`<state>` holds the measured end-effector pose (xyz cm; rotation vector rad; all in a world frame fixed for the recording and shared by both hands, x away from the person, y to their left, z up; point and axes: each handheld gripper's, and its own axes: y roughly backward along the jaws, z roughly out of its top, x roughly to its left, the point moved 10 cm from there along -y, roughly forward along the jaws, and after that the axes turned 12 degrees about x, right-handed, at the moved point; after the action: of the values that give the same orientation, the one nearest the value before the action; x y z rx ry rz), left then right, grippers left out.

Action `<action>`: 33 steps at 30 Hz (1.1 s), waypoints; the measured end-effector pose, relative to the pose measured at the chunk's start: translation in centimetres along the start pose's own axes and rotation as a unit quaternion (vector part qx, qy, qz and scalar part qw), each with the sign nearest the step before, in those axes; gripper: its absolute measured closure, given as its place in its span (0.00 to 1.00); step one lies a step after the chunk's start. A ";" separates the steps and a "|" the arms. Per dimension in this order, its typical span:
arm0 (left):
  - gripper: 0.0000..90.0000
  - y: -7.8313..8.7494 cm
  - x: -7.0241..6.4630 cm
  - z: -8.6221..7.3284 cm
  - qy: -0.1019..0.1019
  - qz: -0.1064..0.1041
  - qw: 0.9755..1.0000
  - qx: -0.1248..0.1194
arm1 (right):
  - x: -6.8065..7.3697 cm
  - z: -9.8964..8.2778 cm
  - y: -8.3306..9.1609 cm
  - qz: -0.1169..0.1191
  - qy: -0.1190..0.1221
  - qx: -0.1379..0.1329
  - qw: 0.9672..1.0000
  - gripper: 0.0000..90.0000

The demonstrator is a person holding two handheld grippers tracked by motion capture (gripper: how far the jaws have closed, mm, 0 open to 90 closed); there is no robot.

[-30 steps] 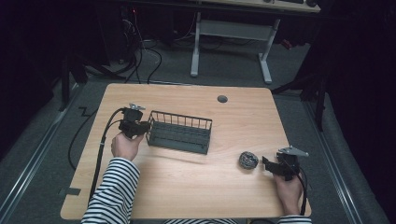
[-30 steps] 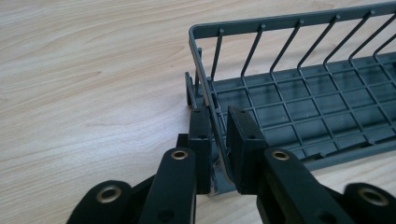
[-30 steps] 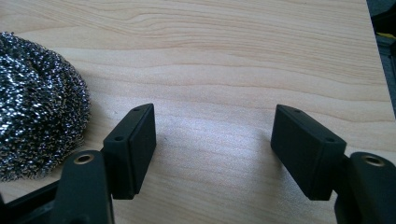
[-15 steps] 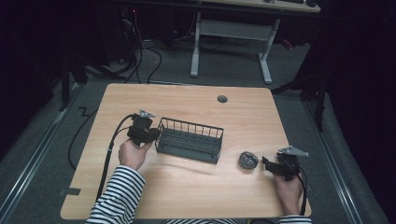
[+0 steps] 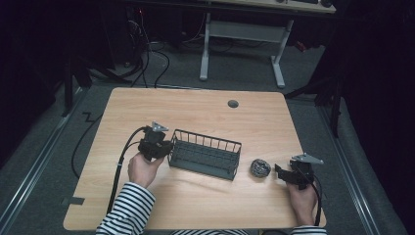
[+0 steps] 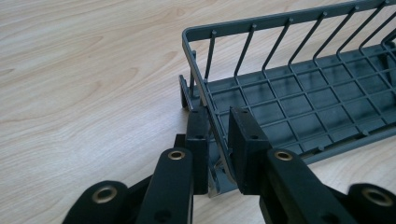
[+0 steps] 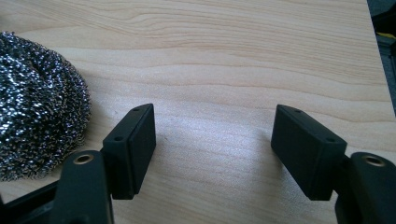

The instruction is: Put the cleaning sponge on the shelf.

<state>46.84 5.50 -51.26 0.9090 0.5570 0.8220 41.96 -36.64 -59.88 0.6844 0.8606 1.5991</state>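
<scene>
A dark grey wire basket (image 5: 205, 154) stands on the wooden table (image 5: 195, 112), a little left of centre. My left gripper (image 5: 165, 149) is shut on the basket's left end wall; in the left gripper view its jaws pinch the rim (image 6: 205, 100) of that basket (image 6: 299, 98) from both sides. A steel wool scourer (image 5: 260, 167) lies just right of the basket. My right gripper (image 5: 278, 172) stands open right of the scourer, low over the table, nothing between its jaws. In the right gripper view the scourer (image 7: 37, 98) lies left of the gripper (image 7: 212, 140), outside its left jaw.
A round cable hole (image 5: 233, 104) sits near the table's far edge. A black cable (image 5: 120, 166) trails from the left gripper off the table's left side. Beyond the table stand a white desk frame (image 5: 240, 39) and floor cables.
My left hand has dragged the basket to the right, towards the scourer, with the gripper still clamped on its end. The right hand and the scourer have kept still.
</scene>
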 end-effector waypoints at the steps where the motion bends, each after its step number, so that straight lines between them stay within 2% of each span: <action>1: 0.87 0.1 -0.3 -0.1 -0.002 -0.004 1.000 -0.001 | 0.0 0.0 0.0 0.000 0.000 0.000 1.000 0.35; 7: 0.87 0.1 -1.1 -0.4 -0.006 -0.011 1.000 -0.003 | 0.0 0.0 0.0 0.000 0.001 0.000 1.000 0.35; 15: 0.87 0.2 -1.1 -0.4 -0.004 -0.018 1.000 -0.003 | 0.0 0.0 0.0 0.000 0.000 0.000 1.000 0.35; 20: 0.73 0.5 -0.9 -0.3 0.003 -0.024 1.000 -0.009 | 0.0 0.0 0.0 0.000 0.001 0.000 1.000 0.35; 26: 0.59 1.9 -0.3 -0.3 0.014 -0.034 0.999 -0.030 | 0.0 0.0 0.0 0.000 0.001 0.000 1.000 0.35; 28: 0.57 2.5 0.1 -0.3 0.018 -0.036 0.998 -0.039 | 0.0 0.0 0.0 0.000 0.001 0.000 1.000 0.35; 33: 0.56 3.7 1.3 -1.0 0.024 -0.021 0.998 -0.049 | 0.0 0.0 0.0 0.000 0.000 0.000 1.000 0.35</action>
<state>45.48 8.30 -48.76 0.7873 0.5699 0.8281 41.97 -36.64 -59.88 0.6848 0.8606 1.5997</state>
